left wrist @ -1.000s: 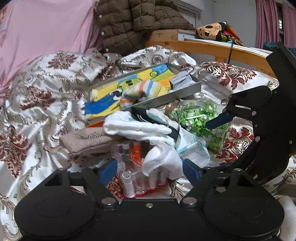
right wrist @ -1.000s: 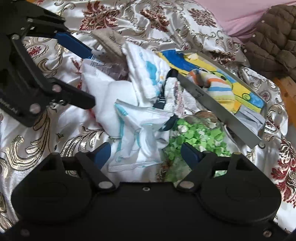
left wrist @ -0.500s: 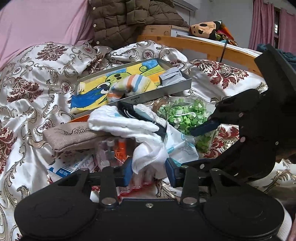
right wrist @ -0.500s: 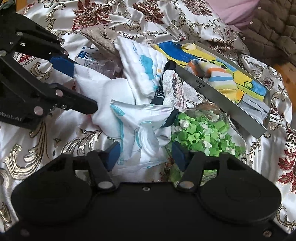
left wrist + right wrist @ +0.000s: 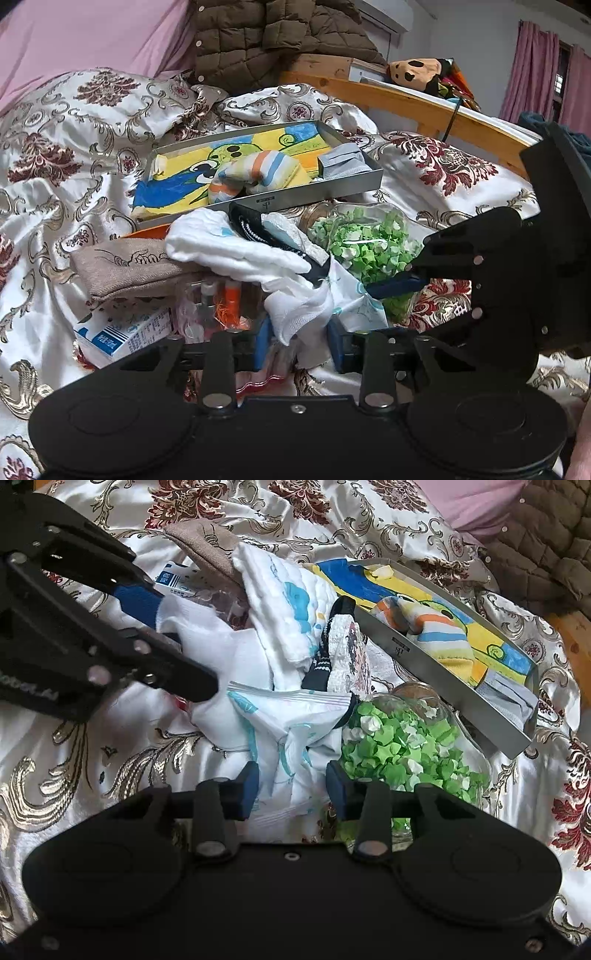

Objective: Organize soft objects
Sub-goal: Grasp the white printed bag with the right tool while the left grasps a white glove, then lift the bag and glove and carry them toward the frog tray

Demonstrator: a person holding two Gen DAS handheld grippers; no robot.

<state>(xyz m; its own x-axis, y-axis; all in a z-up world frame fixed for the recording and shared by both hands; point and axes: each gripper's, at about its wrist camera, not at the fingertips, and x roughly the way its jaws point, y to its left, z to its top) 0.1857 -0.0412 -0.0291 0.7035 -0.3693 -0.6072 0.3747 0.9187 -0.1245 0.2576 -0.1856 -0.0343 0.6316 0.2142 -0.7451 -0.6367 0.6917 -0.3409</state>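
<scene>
A heap of soft cloths lies on the patterned bedspread. My left gripper is shut on a plain white cloth at the near end of the heap; it also shows in the right wrist view. My right gripper is shut on a white cloth with teal print, seen in the left wrist view too. A folded white towel, a black-and-white sock and a beige cloth lie in the heap. A grey tray behind holds a yellow-blue cloth and striped socks.
A clear jar of green paper stars lies right of the heap. A small white-blue box and a clear case of small bottles sit under the cloths. A brown jacket and wooden bed frame stand behind.
Both grippers have closed from wide open onto their cloths. The left one has closed on the white cloth, the right one on the teal-print cloth.
</scene>
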